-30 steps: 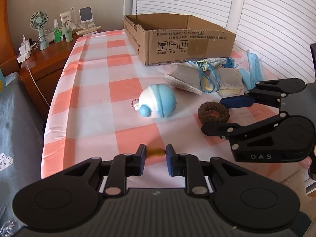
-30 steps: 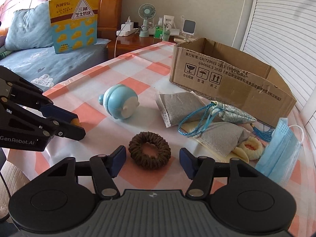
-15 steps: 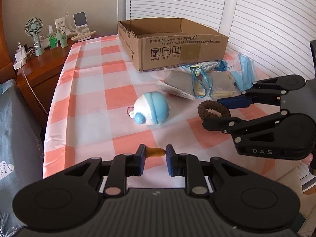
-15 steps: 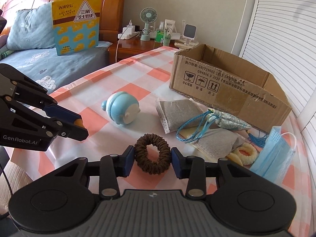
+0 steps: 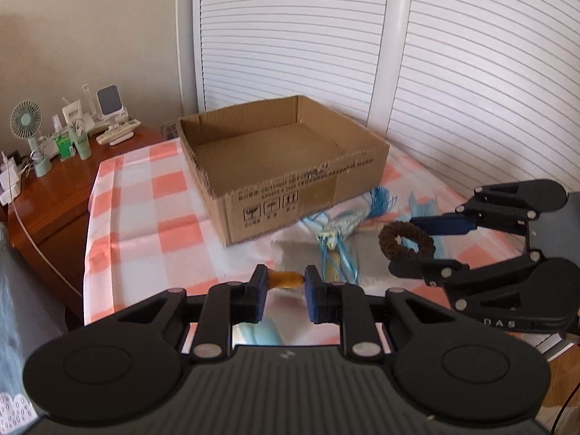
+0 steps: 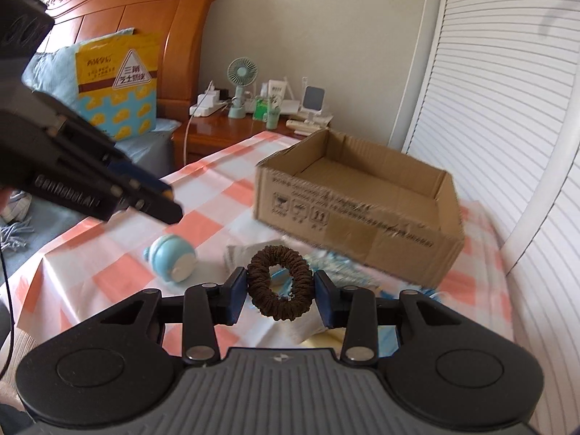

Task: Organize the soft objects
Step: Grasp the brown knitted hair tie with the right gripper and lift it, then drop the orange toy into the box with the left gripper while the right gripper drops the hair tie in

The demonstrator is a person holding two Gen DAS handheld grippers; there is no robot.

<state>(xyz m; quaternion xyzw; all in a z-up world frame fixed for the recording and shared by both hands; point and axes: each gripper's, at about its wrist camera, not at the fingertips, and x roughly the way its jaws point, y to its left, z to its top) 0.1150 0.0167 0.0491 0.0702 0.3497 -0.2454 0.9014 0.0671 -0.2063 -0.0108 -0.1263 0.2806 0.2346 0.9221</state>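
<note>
Holding now: your right gripper [image 6: 279, 295] is clamped on the brown scrunchie [image 6: 280, 287], clear of the tablecloth [image 6: 119, 268].
Left jaws: your left gripper [image 5: 282, 282] pinches a small orange piece [image 5: 286, 280], pads nearly together.
Box: the cardboard box [image 5: 290, 195] lies ahead of both grippers, open side up.
Scrunchie axis: ring stands roughly upright, its width spanning the pads.
Nearer hand: too close to call.

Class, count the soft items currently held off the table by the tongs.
2: a brown scrunchie in the right tongs, and a small orange item in the left tongs. Nothing else appears lifted.
</note>
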